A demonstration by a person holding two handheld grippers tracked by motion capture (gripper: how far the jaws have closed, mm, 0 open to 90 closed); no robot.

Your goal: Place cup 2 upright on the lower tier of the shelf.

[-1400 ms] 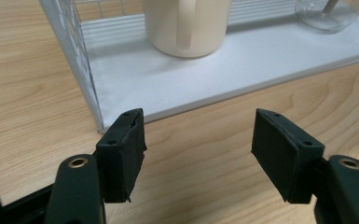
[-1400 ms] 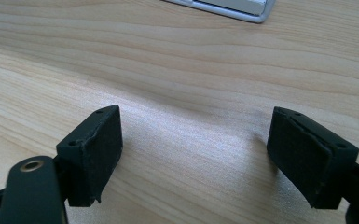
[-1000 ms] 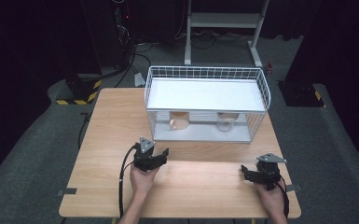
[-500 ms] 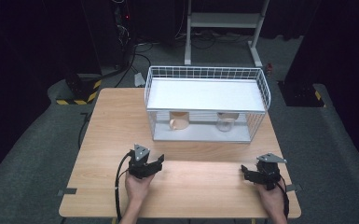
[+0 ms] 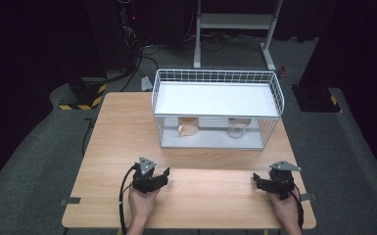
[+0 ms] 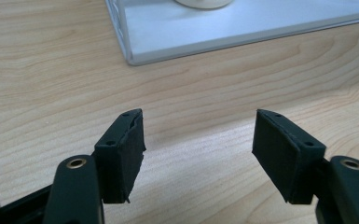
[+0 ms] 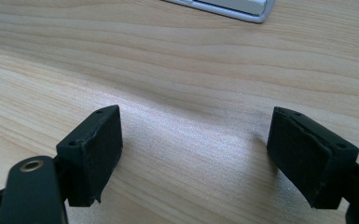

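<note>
My left gripper rests low over the wooden table near its front edge, left of centre, held by a hand. In the left gripper view my left gripper stands open, with bare wood between its black pads. My right gripper sits at the front right, jaws turned toward the table's middle. In the right gripper view my right gripper is also open, with nothing between its pads.
A white wire rack with a flat shelf stands at the table's far middle. Under it are a tan cup and a clear glass. The rack's base corner lies just ahead of my left gripper. A white stand is on the floor behind.
My left gripper has drawn back from the rack toward the table's front edge and sunk a little. The right gripper has stayed where it was.
</note>
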